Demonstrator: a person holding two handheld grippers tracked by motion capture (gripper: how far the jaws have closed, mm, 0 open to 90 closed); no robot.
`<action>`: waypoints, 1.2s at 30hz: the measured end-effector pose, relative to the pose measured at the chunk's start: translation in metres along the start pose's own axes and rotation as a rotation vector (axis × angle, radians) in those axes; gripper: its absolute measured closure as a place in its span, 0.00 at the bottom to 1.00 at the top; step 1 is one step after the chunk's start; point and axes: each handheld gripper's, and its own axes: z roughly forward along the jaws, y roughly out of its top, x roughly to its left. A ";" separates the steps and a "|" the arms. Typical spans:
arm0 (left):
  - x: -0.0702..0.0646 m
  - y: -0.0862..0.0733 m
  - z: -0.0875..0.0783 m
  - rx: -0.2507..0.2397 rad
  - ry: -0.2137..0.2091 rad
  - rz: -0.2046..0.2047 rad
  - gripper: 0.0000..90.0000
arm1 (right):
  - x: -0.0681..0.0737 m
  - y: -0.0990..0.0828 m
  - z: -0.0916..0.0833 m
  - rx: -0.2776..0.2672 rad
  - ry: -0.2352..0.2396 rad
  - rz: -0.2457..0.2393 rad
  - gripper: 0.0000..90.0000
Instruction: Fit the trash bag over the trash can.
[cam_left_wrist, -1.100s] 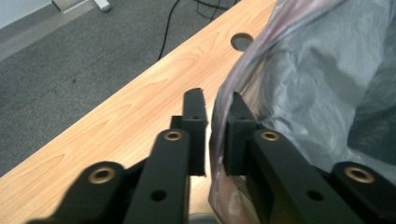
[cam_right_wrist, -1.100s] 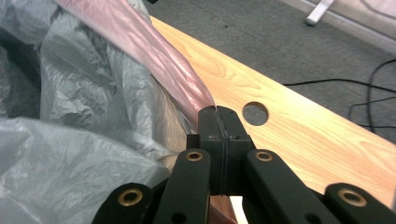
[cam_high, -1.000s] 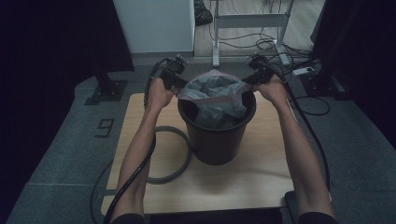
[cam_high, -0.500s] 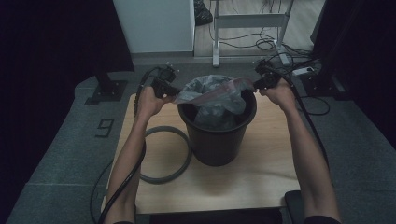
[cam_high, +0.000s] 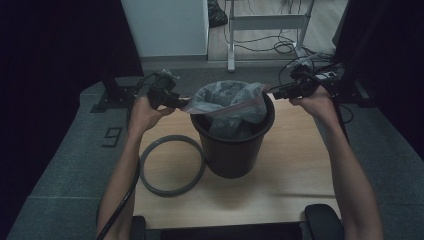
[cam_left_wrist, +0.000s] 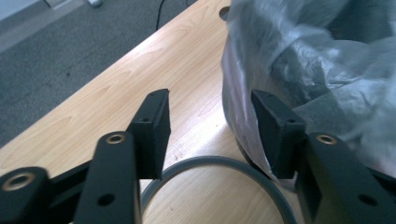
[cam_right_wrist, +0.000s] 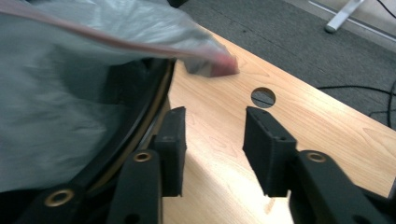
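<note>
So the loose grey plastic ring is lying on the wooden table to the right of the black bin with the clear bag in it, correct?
Not quite. The grey plastic ring lies flat on the wooden table to the left of the black bin, not the right, as the high view shows. The rest holds: the clear plastic bag sits in the bin's mouth.

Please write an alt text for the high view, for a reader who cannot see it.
A dark round plastic bin stands on a light wooden table, with a translucent grey plastic bag draped loosely over its rim. Two hands hold black grippers beside it, left gripper and right gripper, open and apart from the bag. A grey ring lies left of the bin.
</note>
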 end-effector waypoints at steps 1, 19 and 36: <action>-0.001 -0.001 -0.005 -0.004 -0.002 0.006 0.53 | 0.001 0.000 -0.004 -0.005 0.006 -0.006 0.61; -0.031 -0.015 -0.046 -0.091 -0.122 0.098 0.44 | 0.023 0.013 -0.029 -0.056 0.019 -0.076 0.45; -0.077 -0.001 -0.030 -0.052 -0.181 0.214 0.44 | 0.064 0.057 -0.056 -0.083 0.016 -0.068 0.36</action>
